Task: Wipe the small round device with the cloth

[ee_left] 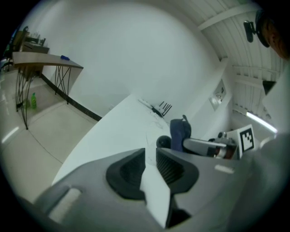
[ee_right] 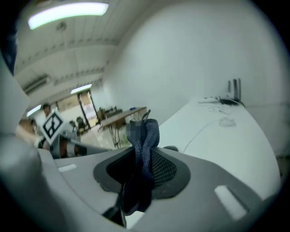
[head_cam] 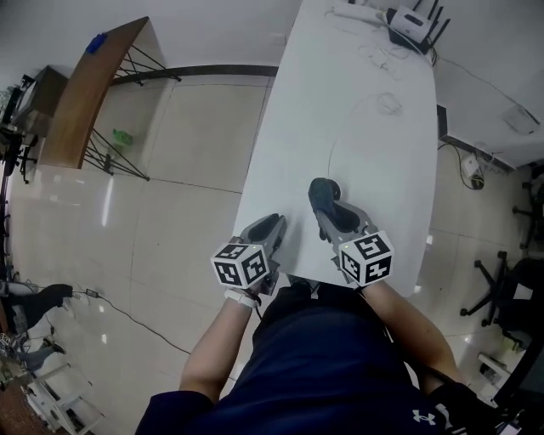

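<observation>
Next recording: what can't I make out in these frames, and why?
- Small round device: in the left gripper view only a dark part shows beside the cloth; in the head view the cloth and right hand-held gripper cover it, so contact is unclear.
- Router: head view, far end of the table, too small for detail.

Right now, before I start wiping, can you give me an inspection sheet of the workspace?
Surface: white table.
Job's things: small round device on the table; dark blue cloth held next to it, contact unclear.
Clutter: router at the far end.
Grippers: right gripper fingers shut on the cloth; left gripper fingers slightly apart, empty.
Cables: thin white cable on the table; dark cable on the floor.
Surroundings: wooden desk left, office chair right.
</observation>
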